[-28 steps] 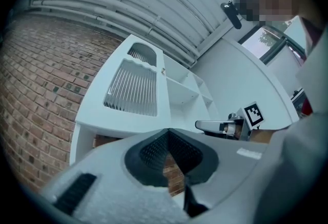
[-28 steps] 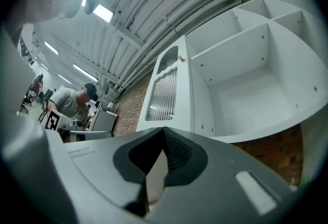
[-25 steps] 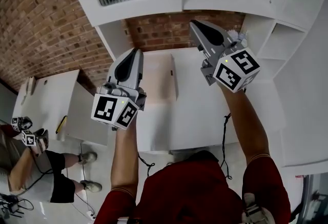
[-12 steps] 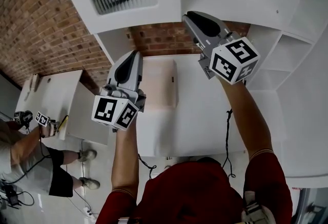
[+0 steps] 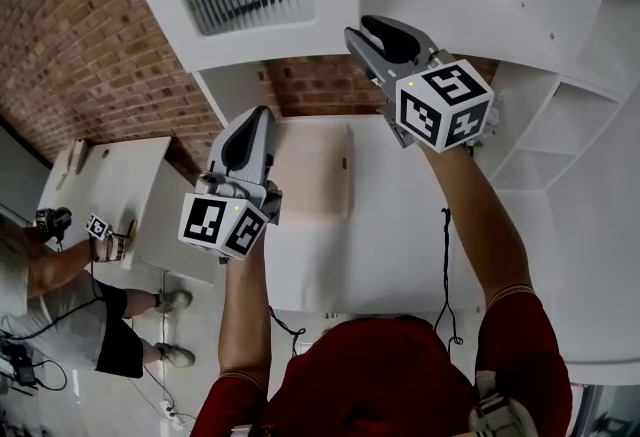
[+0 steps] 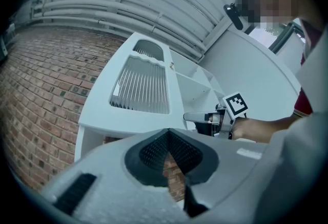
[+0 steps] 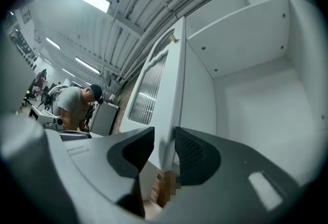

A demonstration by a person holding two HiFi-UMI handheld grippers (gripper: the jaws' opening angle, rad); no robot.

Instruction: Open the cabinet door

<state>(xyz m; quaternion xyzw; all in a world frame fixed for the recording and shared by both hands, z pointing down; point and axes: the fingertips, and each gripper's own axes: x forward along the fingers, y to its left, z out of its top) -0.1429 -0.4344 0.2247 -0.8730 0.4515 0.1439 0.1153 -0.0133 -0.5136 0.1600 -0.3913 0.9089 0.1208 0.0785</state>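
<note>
Since the cabinet door appears stiff and light, take its edge, now between the right gripper's just-spread jaws; left gripper jaws pressed together.

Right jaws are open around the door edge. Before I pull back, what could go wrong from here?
1. The right gripper's jaws have just been opening, and the cabinet door's edge stands between them. Backing out at an angle could snag that edge and swing the door.
2. Nothing grips the door, so it may drift back toward shut. The left gripper, jaws shut and empty, is not at the door to stop it.
</note>
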